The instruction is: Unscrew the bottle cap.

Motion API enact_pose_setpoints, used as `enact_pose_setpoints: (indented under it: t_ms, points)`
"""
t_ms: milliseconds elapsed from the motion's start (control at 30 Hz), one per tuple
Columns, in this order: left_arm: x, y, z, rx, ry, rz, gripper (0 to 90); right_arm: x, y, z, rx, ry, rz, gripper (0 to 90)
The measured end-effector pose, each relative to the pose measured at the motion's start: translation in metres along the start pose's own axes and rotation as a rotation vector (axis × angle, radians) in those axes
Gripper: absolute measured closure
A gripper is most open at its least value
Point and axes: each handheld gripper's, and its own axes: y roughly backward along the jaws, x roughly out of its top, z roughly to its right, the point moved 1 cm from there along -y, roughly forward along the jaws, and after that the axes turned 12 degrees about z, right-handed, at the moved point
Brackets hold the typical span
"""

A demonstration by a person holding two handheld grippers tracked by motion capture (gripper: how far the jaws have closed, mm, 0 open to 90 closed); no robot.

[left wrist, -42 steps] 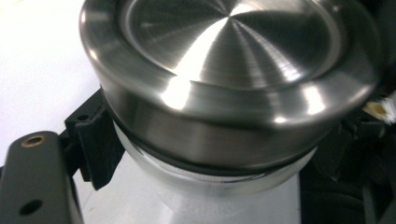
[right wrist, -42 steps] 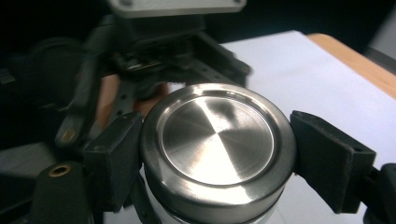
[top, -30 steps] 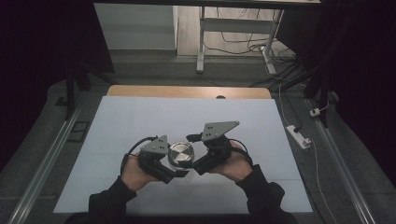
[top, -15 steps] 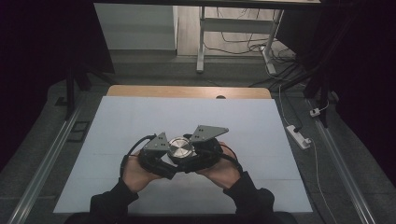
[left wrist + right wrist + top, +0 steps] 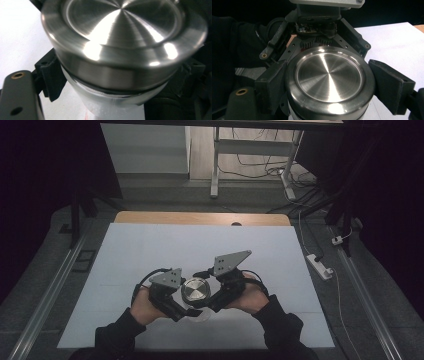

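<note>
Steel, brushed and bright, caps a jar (image 5: 195, 290) that stands near the front edge of the white worktop (image 5: 125, 250), about midway between its left and right edges, with a person's two hands closed in around it. In the high view the left tool (image 5: 181, 306) comes in from the jar's left and the right tool (image 5: 207, 302) from its right, so the two meet low around the jar while the steel lid (image 5: 329, 75) faces up between their grey three-cornered plates. The left tool is clenched on the jar's pale body (image 5: 110, 105) below the lid; in the left gripper view a black pad (image 5: 51, 75) presses against that body just under the lid's rim, and the lid (image 5: 122, 40) sits upright on top with a dark seam where it meets the body. The right tool has just been closing and now grasps the lid: in the right gripper view its two black pads (image 5: 273, 85) lie flat against opposite sides of the lid's rim, with the left tool's body seen straight behind the jar. Both forearms, in dark sleeves (image 5: 282, 330), enter across the worktop's front edge. Beyond the hands the white worktop is bare up to a strip of wood (image 5: 200, 218) along its far edge. Off the right edge a white power strip (image 5: 320, 266) lies on the grey floor, and past the far edge cables (image 5: 260, 167) trail around the legs of a stand.
</note>
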Motion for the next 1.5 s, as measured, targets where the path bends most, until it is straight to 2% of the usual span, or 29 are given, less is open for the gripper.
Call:
enact_pose_setpoints:
  t_ms: [33, 133, 167, 200, 233, 267, 300, 433, 567, 667, 800, 833, 867, 900, 933, 967, 1100, 1233, 1367, 1500]
  points:
    - [0.0, 0.001, -0.001, 0.039, 0.02, 0.007, 15.9, 0.001, 0.001, 0.0, -0.045, -0.005, 0.002, 17.4]
    - [0.001, 0.006, -0.005, 0.117, 0.036, 0.004, 15.8, 0.005, 0.002, 0.001, -0.144, -0.024, 0.021, 15.4]
    - [0.001, 0.006, -0.005, 0.117, 0.036, 0.004, 15.9, 0.006, 0.002, 0.001, -0.177, -0.025, 0.02, 15.4]
    - [0.001, 0.007, -0.006, 0.143, 0.044, 0.004, 15.9, 0.007, 0.001, 0.0, -0.21, -0.025, 0.021, 15.4]
    - [0.0, 0.008, -0.007, 0.163, 0.052, 0.005, 15.9, 0.007, 0.001, 0.0, -0.21, -0.025, 0.021, 15.4]
    - [0.0, 0.008, -0.008, 0.179, 0.06, 0.006, 15.9, 0.007, 0.0, -0.001, -0.239, -0.023, 0.02, 15.5]
    - [-0.001, 0.009, -0.009, 0.191, 0.066, 0.006, 15.9, 0.008, -0.003, -0.002, -0.288, -0.029, 0.017, 15.8]
    - [-0.001, 0.008, -0.009, 0.191, 0.075, 0.011, 15.9, 0.008, -0.008, -0.005, -0.325, -0.042, 0.031, 16.3]
    - [0.001, 0.006, -0.006, 0.195, 0.063, 0.008, 15.9, 0.007, -0.012, -0.007, -0.33, -0.065, 0.041, 18.7]
    - [0.001, 0.005, -0.005, 0.206, 0.055, 0.001, 15.9, 0.007, -0.014, -0.008, -0.339, -0.056, 0.039, 18.8]
    - [0.001, 0.005, -0.005, 0.198, 0.049, -0.005, 15.9, 0.007, -0.015, -0.01, -0.346, -0.031, 0.024, 19.6]
    - [0.001, 0.006, -0.006, 0.184, 0.047, -0.005, 15.9, 0.007, -0.015, -0.011, -0.334, -0.019, 0.019, 19.7]
    - [0.0, 0.008, -0.006, 0.131, 0.036, 0.002, 15.8, 0.008, -0.014, -0.011, -0.313, -0.019, 0.016, 19.8]
    - [0.0, 0.008, -0.006, 0.131, 0.036, 0.002, 15.8, 0.008, -0.013, -0.011, -0.285, -0.024, 0.02, 19.8]
    - [0.001, 0.009, -0.006, 0.082, 0.033, 0.013, 15.9, 0.008, -0.012, -0.01, -0.255, -0.028, 0.028, 19.9]
    - [0.001, 0.009, -0.006, 0.082, 0.033, 0.013, 15.9, 0.008, -0.01, -0.009, -0.227, -0.033, 0.034, 19.9]
    - [0.001, 0.01, -0.005, -0.004, 0.016, 0.02, 15.9, 0.007, -0.004, -0.003, -0.117, -0.085, 0.078, 20.0]
    - [0.0, 0.009, -0.005, -0.007, 0.011, 0.014, 15.8, 0.005, 0.0, 0.001, -0.08, -0.11, 0.105, 20.0]
    - [-0.001, 0.009, -0.006, 0.007, 0.012, 0.007, 15.9, 0.006, 0.002, 0.002, -0.099, -0.101, 0.105, 20.0]
    - [-0.003, 0.009, -0.009, 0.041, 0.022, -0.004, 15.9, 0.008, 0.003, 0.001, -0.145, -0.074, 0.099, 20.0]
